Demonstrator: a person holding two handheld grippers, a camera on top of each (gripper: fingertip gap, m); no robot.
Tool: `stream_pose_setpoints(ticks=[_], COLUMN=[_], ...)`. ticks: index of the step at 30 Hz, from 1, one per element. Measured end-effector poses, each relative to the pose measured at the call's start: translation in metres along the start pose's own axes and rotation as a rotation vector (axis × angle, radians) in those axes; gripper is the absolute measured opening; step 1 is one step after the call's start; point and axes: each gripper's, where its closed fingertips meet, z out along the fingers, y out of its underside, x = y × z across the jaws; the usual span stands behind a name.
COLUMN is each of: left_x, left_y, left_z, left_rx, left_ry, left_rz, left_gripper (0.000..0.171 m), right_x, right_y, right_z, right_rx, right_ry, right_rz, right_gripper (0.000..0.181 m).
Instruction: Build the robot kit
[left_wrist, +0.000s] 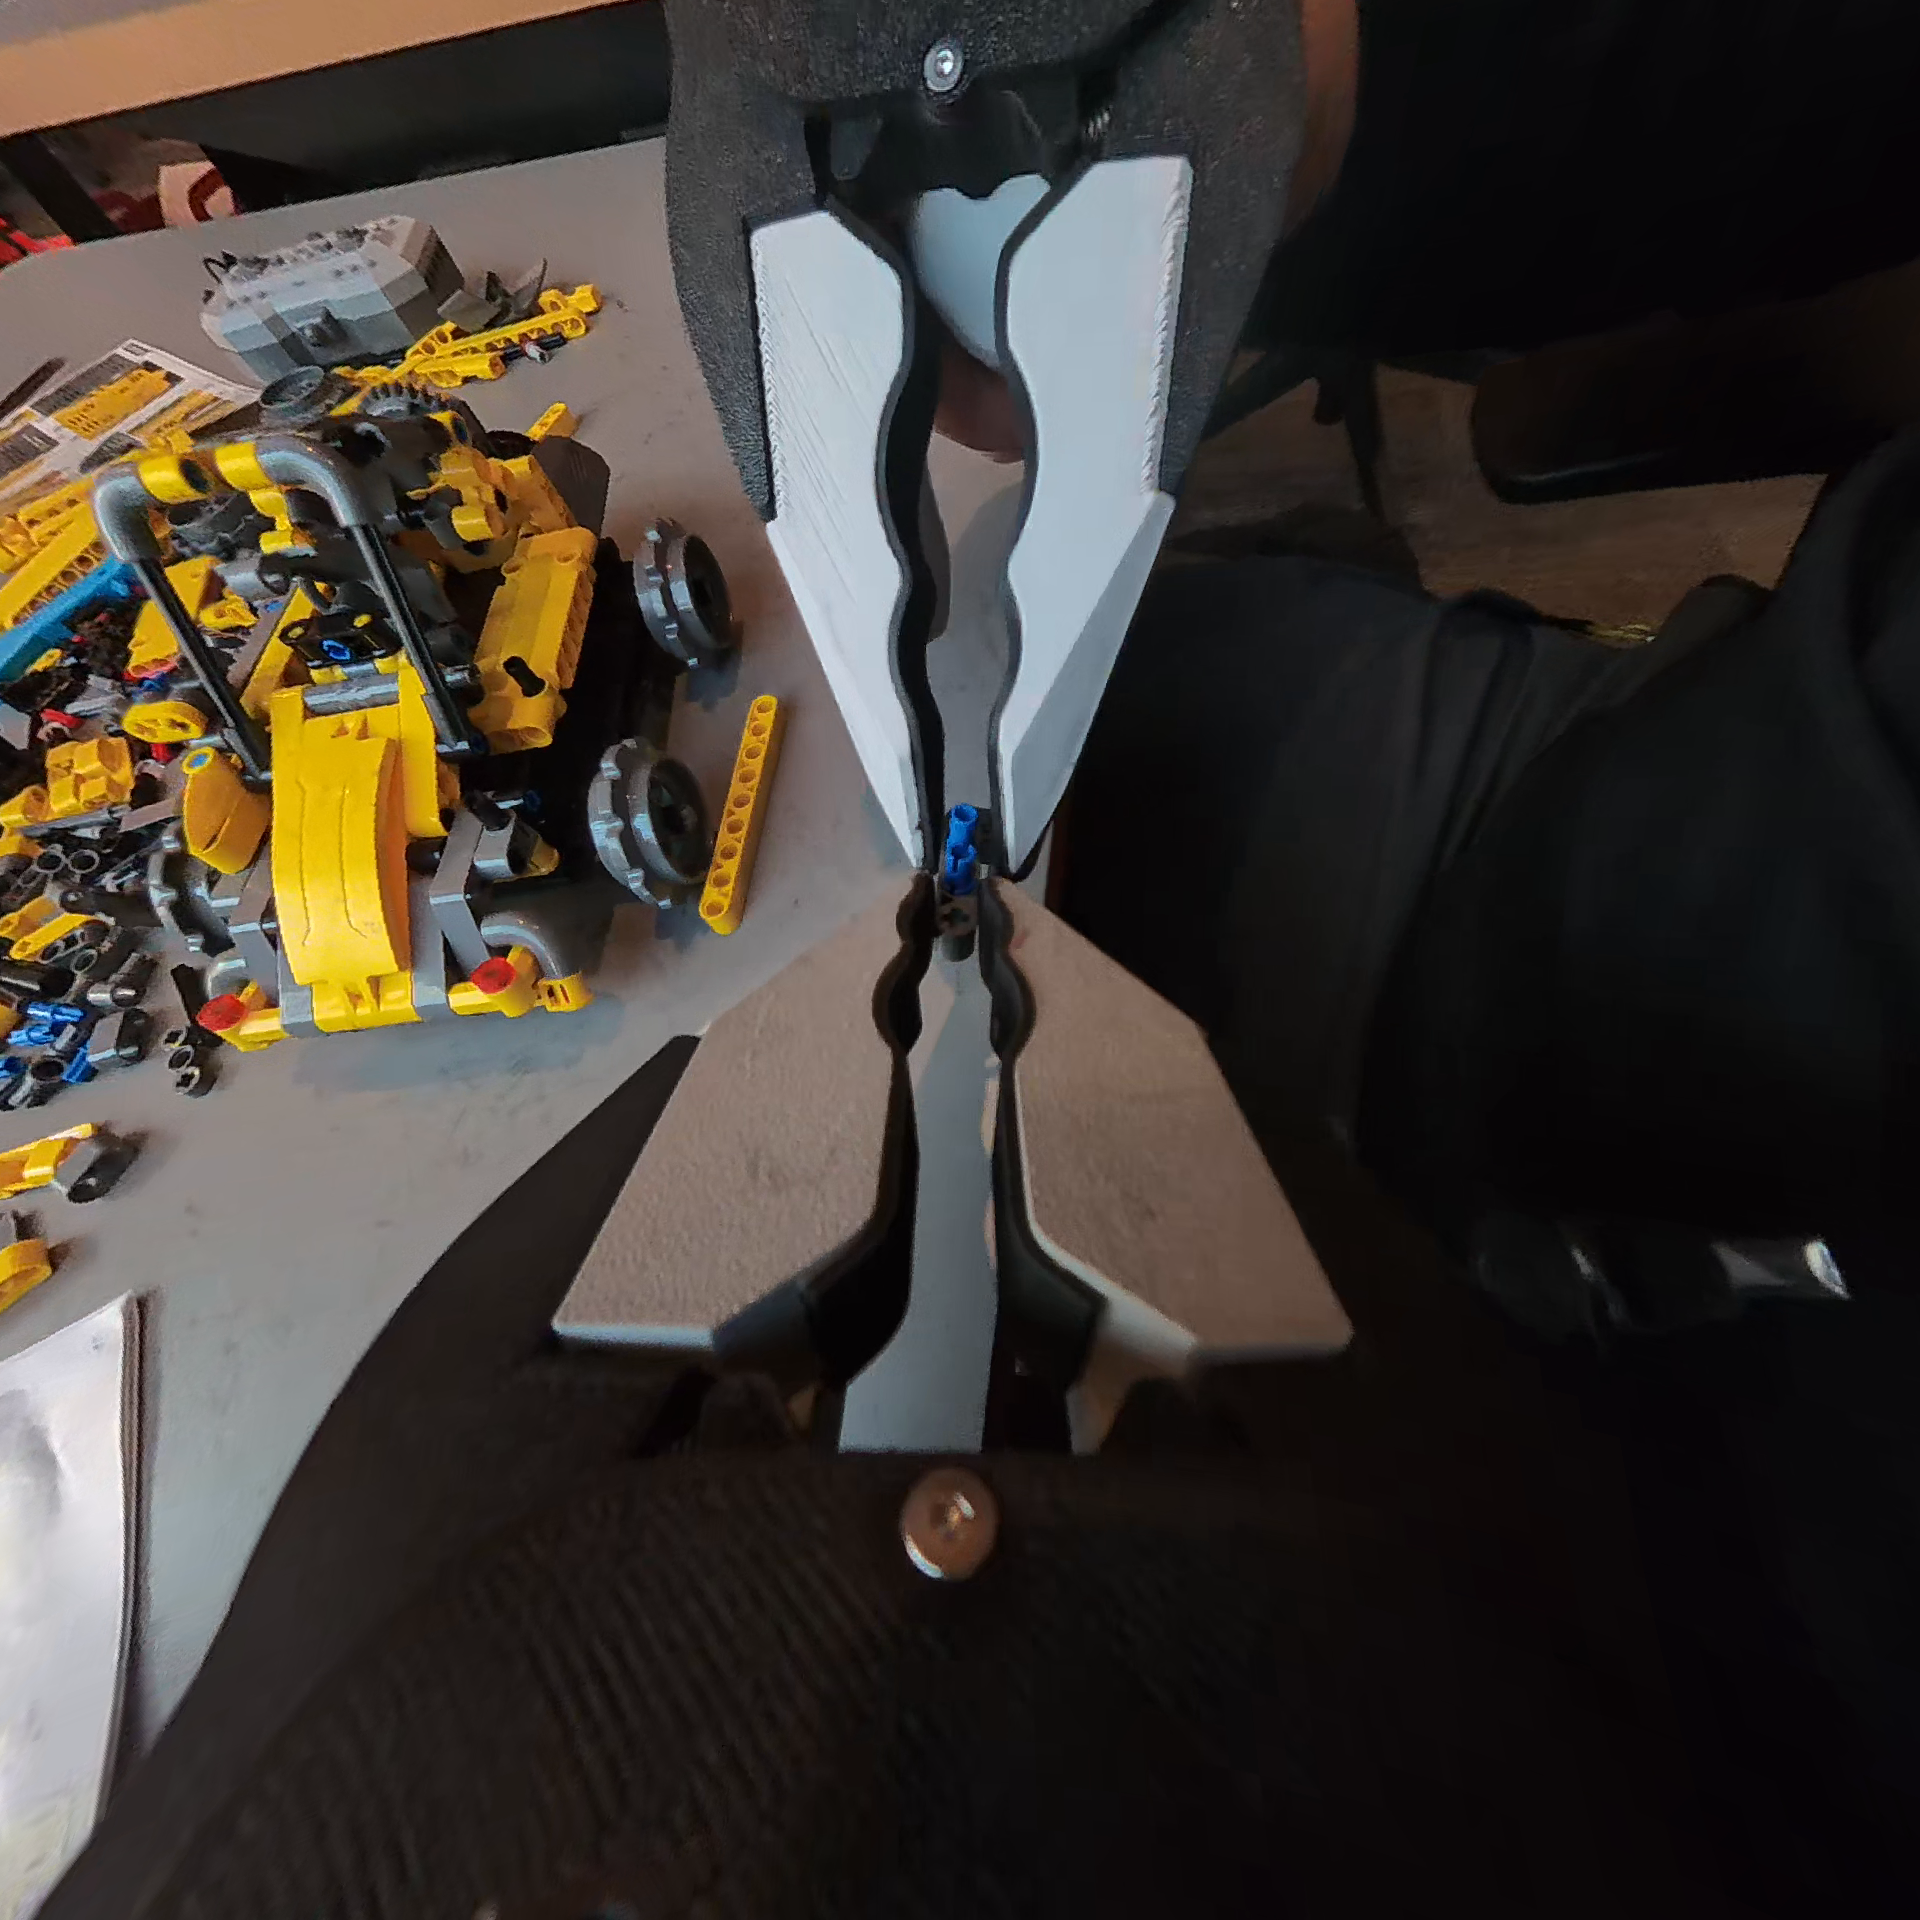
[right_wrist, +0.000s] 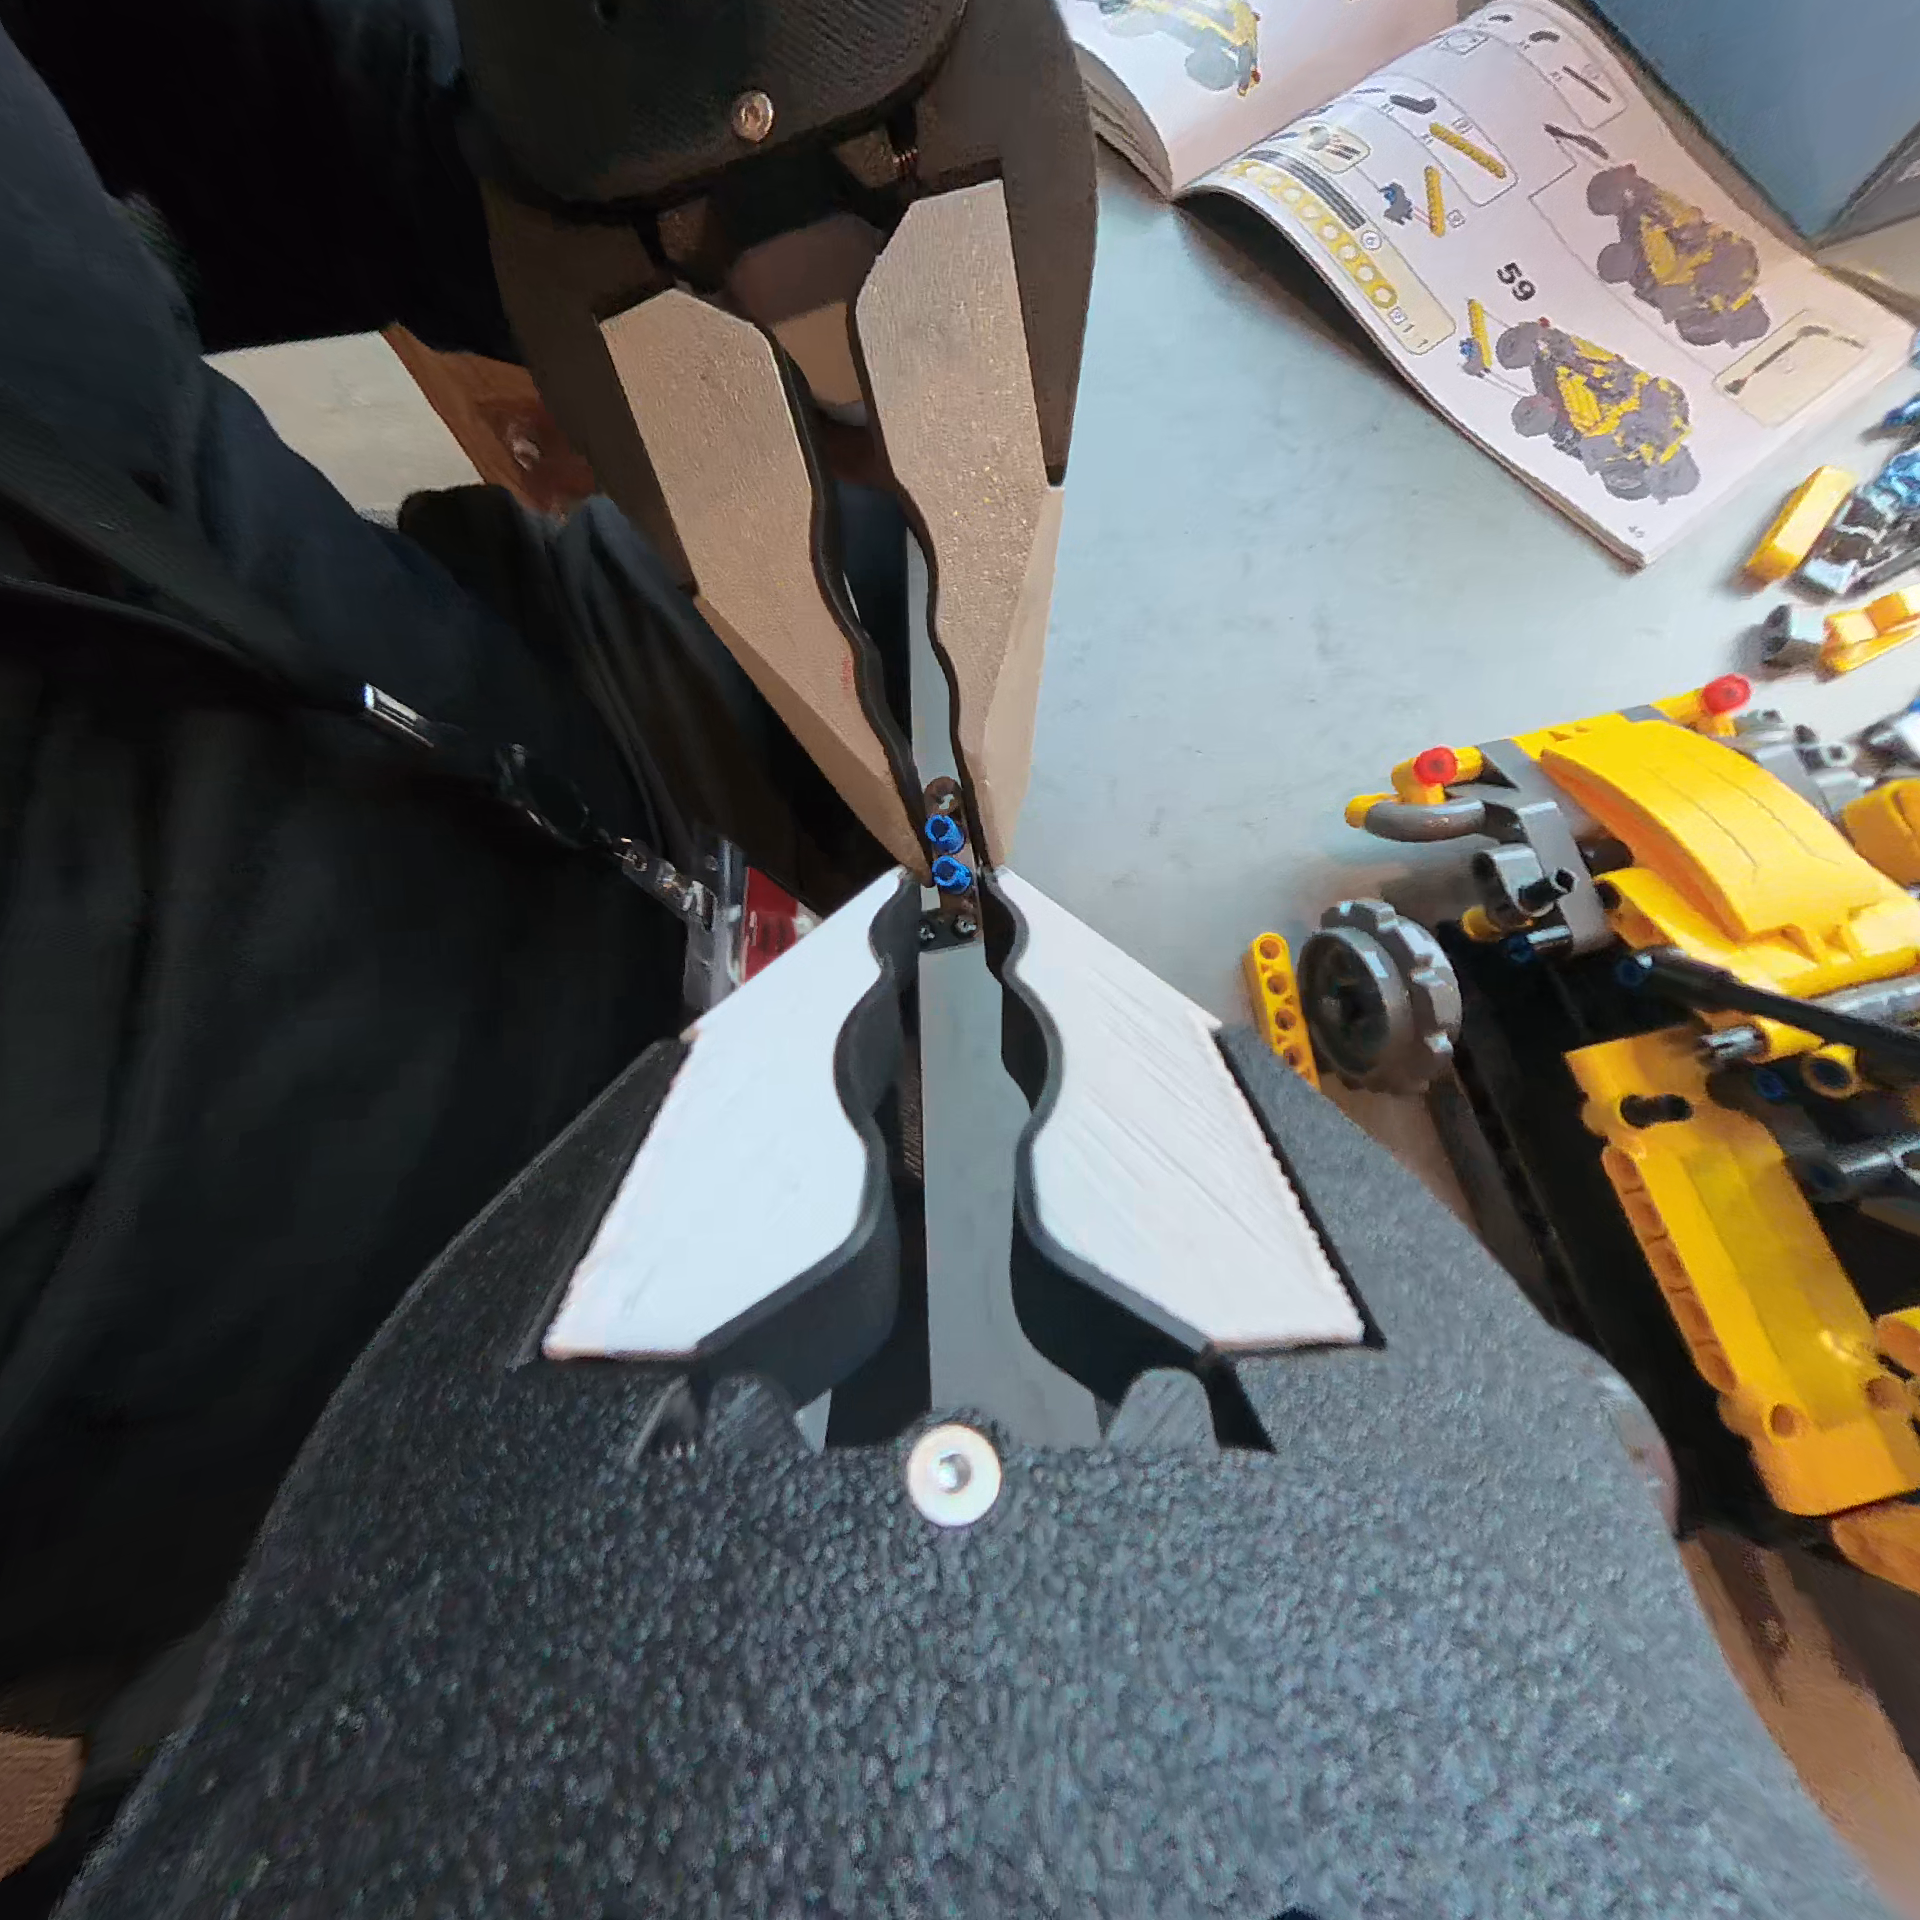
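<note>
While both cameras are looking straight at each other, I am logging the scene from the biggest item down.

- Grey table (left_wrist: 364, 1195): I am seeing its near edge just under the two tools, with a person's dark clothing (left_wrist: 1507, 935) beyond it.
- Yellow vehicle model (left_wrist: 343, 790): it is sitting part-built on the table, grey wheels (left_wrist: 639, 821) on its near side, with a pile of loose parts (left_wrist: 62, 831) beside it.
- Instruction booklet (right_wrist: 1507, 260): it is lying open, well apart from the tools.
- Left gripper (left_wrist: 956, 914) and right gripper (right_wrist: 951, 904): they are meeting tip to tip above the table edge. Both are reading as clenched, each pinching the same small part.
- Loose yellow beam (left_wrist: 740, 810): it is lying flat between the model's wheels and the tools, touching neither tool.
- Black beam (right_wrist: 951, 928): short and dark, it is hanging in the air between the two sets of fingertips, clear of the table.
- Blue pins (right_wrist: 943, 831): two are sitting side by side in the black beam's holes. I cannot tell which tool is gripping the pinned end, since the views are disagreeing.
</note>
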Motion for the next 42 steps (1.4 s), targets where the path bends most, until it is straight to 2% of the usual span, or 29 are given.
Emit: stream_pose_setpoints(ticks=[5, 10, 14, 18, 21, 22, 24, 27, 30, 32, 35, 38, 42], left_x=[-0.004, -0.006, -0.012, -0.034, -0.046, -0.049, -0.048, -0.050, -0.047, -0.041, -0.044, -0.045, -0.044], left_y=[-0.007, -0.009, -0.005, 0.004, 0.007, 0.009, 0.009, 0.012, 0.011, -0.002, -0.017, 0.003, 0.008], left_z=[0.007, 0.009, 0.012, 0.016, 0.029, 0.033, 0.039, 0.041, 0.044, 0.052, 0.067, 0.074, 0.074], left_rx=[0.016, 0.018, -0.013, -0.073, -0.139, -0.165, -0.184, -0.230, -0.241, -0.226, -0.304, -0.475, -0.498], left_ry=[0.051, 0.065, 0.059, -0.017, -0.021, -0.032, -0.023, -0.062, -0.044, -0.005, -0.011, 0.042, 0.048], left_rz=[-0.111, -0.147, -0.186, -0.150, -0.139, -0.117, -0.078, -0.014, -0.022, -0.028, 0.066, 0.011, -0.009], left_gripper=[0.006, 0.007, 0.017, 0.017, 0.026, 0.017, 0.015, 0.010, 0.016, 0.020, 0.023, 0.023, 0.009], right_x=[0.006, 0.012, 0.023, 0.046, 0.059, 0.060, 0.063, 0.063, 0.064, 0.063, 0.060, 0.055, 0.050], right_y=[0.002, 0.006, 0.012, 0.032, 0.045, 0.047, 0.051, 0.059, 0.063, 0.064, 0.062, 0.060, 0.060], right_z=[-0.010, -0.026, -0.039, -0.054, -0.061, -0.062, -0.064, -0.067, -0.070, -0.070, -0.072, -0.079, -0.092], right_rx=[0.053, 0.102, 0.147, 0.116, 0.091, 0.084, 0.071, 0.044, 0.058, 0.072, 0.093, 0.107, 0.134], right_ry=[-0.003, 0.031, 0.048, 0.100, 0.114, 0.110, 0.119, 0.114, 0.099, 0.095, 0.101, 0.119, 0.143], right_rz=[0.098, 0.156, 0.242, 0.338, 0.388, 0.396, 0.390, 0.395, 0.425, 0.429, 0.425, 0.415, 0.411], right_gripper=[0.008, 0.008, 0.008, 0.008, 0.008, 0.008, 0.008, 0.008, 0.008, 0.008, 0.008, 0.008, 0.007])
